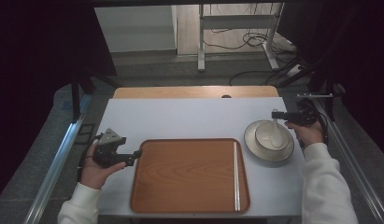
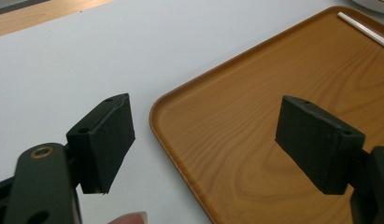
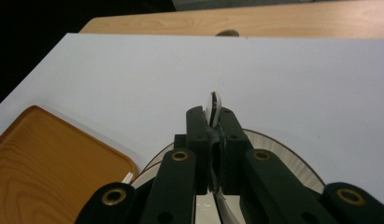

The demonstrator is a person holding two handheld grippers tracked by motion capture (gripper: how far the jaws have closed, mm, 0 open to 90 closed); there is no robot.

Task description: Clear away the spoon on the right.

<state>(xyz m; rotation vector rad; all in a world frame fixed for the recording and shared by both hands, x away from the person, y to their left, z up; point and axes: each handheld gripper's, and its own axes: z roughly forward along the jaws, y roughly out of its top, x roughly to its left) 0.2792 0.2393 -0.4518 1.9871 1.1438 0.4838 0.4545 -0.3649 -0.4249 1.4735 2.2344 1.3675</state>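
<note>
So the right gripper [image 3: 213,122] is sitting over near the right edge of the white worktop [image 1: 180,119], and its jaws are clenched on the handle of a white ceramic soup spoon [image 3: 214,103]. In the right gripper view you can see the handle tip poking up between the 2 black jaws, which are pinched tight on it. From the high view, the spoon's bowl end still rests down inside the small white bowl [image 1: 272,136], which sits on a round grey-rimmed plate [image 1: 253,145] just beside the right edge of the tray.

The left gripper [image 2: 206,144] is parked by the left edge of the worktop, jaws released and wide apart with nothing between them, pointing at the near-left corner of the brown wooden rectangular tray [image 1: 180,175]. A pair of white chopsticks [image 1: 236,175] already lies along the tray's right side.

My read: this is the grab step of moving the spoon, grip made but lift not yet started. Guessing the spoon is headed for the tray, next to the chopsticks.

Next move probably calls for a straight lift so the spoon's bowl end clears the bowl rim without dragging or tipping the bowl, then a carry left over the tray. Glazed ceramic is slippery and it's held by just the handle end, so it could swivel in the jaws. Going slow seems smart.
</note>
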